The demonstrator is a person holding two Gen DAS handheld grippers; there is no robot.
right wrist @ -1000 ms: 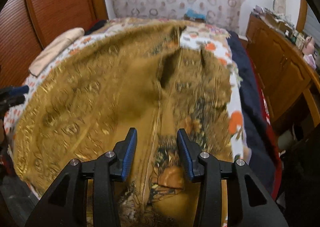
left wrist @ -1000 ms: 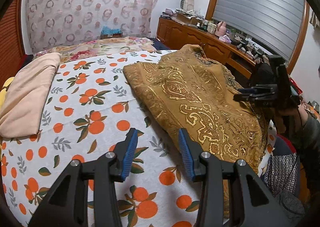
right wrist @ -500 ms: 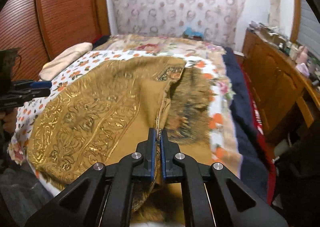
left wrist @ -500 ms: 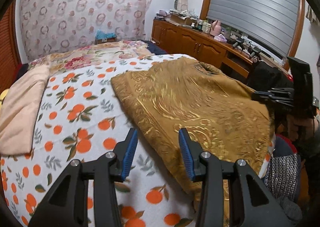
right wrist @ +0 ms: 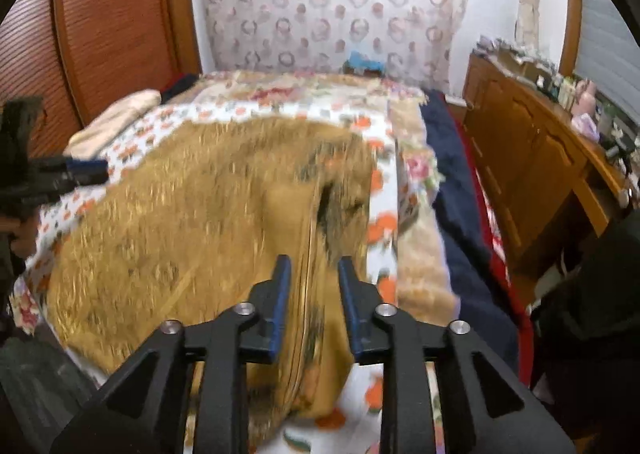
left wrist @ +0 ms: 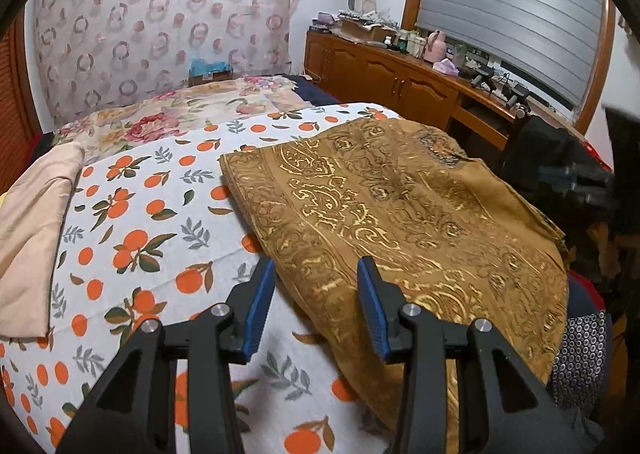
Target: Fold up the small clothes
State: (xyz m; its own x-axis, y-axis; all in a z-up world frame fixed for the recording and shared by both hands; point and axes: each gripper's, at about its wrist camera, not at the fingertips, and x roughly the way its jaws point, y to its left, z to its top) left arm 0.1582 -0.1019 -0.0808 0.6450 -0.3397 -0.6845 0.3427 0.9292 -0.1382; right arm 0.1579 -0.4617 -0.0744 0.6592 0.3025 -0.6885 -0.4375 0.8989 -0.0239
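One gold patterned garment [left wrist: 400, 213] lies spread on the bed's orange-print sheet [left wrist: 140, 221], its near edge hanging over the bedside; one folded beige cloth [left wrist: 32, 230] sits at the sheet's far left edge; two hand-held grippers are in view. The left hand-held gripper [left wrist: 316, 306] hovers part open above the garment's near left edge, holding nothing. The right hand-held gripper [right wrist: 312, 306] was pinched shut half a second ago; its jaws have just been opening, and a raised fold of the garment runs between the pads, seemingly unpressed, though the picture is blurred.
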